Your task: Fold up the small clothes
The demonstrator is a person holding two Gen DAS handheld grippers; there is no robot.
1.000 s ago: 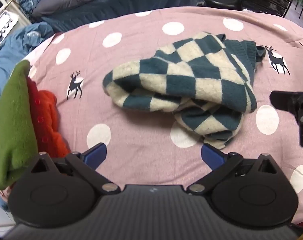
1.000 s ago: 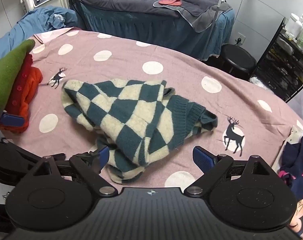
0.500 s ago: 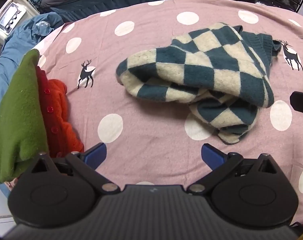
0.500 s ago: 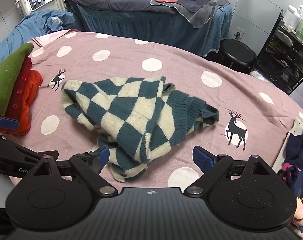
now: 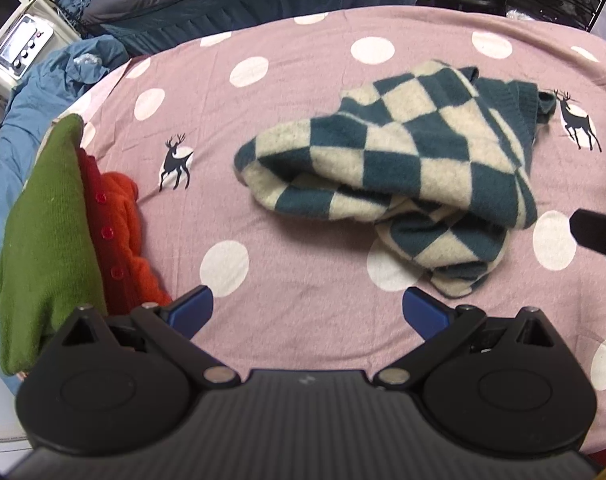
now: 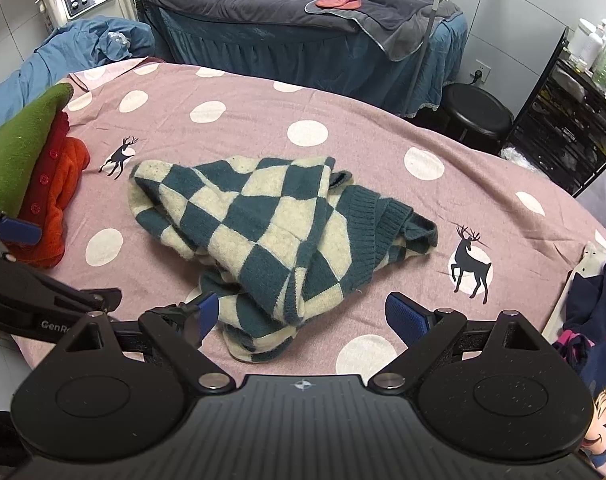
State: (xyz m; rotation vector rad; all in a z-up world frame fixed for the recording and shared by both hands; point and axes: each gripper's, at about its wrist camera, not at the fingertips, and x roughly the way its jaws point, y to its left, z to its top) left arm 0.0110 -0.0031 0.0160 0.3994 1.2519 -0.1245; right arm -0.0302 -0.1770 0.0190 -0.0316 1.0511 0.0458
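A teal and cream checkered knit sweater (image 5: 403,168) lies crumpled in the middle of the pink polka-dot bed cover (image 5: 303,60); it also shows in the right wrist view (image 6: 271,232). My left gripper (image 5: 307,312) is open and empty, hovering short of the sweater's near left side. My right gripper (image 6: 299,316) is open and empty, just above the sweater's near edge. The left gripper's body (image 6: 31,304) shows at the left of the right wrist view.
A stack of folded green (image 5: 43,232), red and orange (image 5: 131,248) clothes sits at the cover's left edge. Dark printed clothes (image 6: 595,320) lie at the right edge. A dark bed (image 6: 303,20), a stool (image 6: 479,112) and a shelf rack (image 6: 575,120) stand beyond.
Both grippers have drawn back and risen a little from the sweater, which now sits farther away in both views. The sweater itself has not moved.
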